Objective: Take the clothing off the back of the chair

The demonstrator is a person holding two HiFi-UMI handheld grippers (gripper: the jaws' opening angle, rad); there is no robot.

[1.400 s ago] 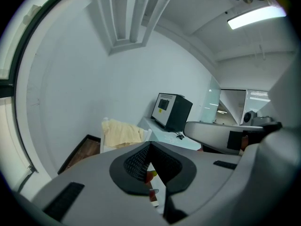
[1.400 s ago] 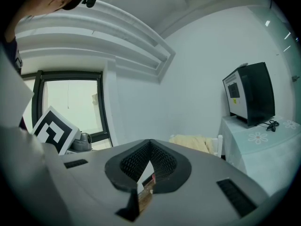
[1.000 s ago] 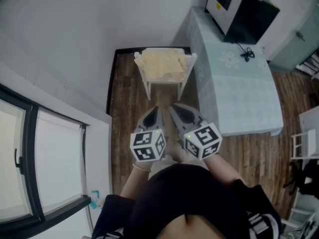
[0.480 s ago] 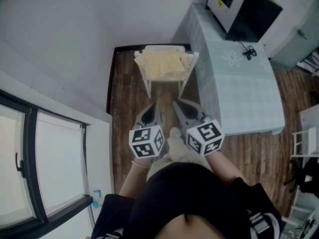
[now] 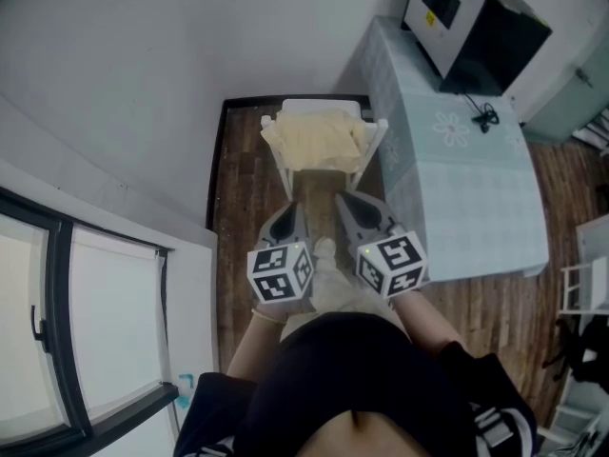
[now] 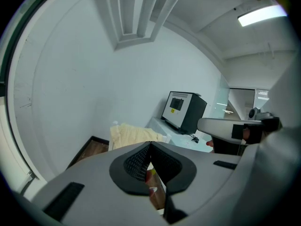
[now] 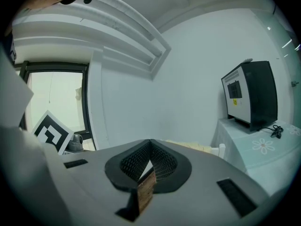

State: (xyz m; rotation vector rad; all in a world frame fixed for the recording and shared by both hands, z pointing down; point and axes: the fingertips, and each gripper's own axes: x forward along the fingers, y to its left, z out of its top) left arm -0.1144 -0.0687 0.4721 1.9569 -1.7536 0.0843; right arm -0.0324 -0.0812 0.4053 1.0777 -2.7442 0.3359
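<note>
Pale yellow clothing (image 5: 322, 141) hangs draped over a white chair (image 5: 372, 155). The chair stands on a wood floor (image 5: 245, 193), in the corner between a white wall (image 5: 143, 74) and a table (image 5: 476, 193) covered by a light blue cloth. A black box (image 5: 481, 29) with a white front stands at the far end of the table, and a black cable (image 5: 481, 114) lies just beside it. The left tool (image 5: 293, 212) and the right tool (image 5: 344, 203) are held side by side, near each other. Both are in front of the chair, apart from it, and point toward the clothing. In the left gripper view the jaws are pressed together with nothing between them, and the clothing and the box appear beyond their tip. In the right gripper view the jaws likewise meet and hold nothing, with the table and the box to their right. A dark-framed window (image 5: 67, 331) is on the person's left side. The clothing is untouched by either tool.
</note>
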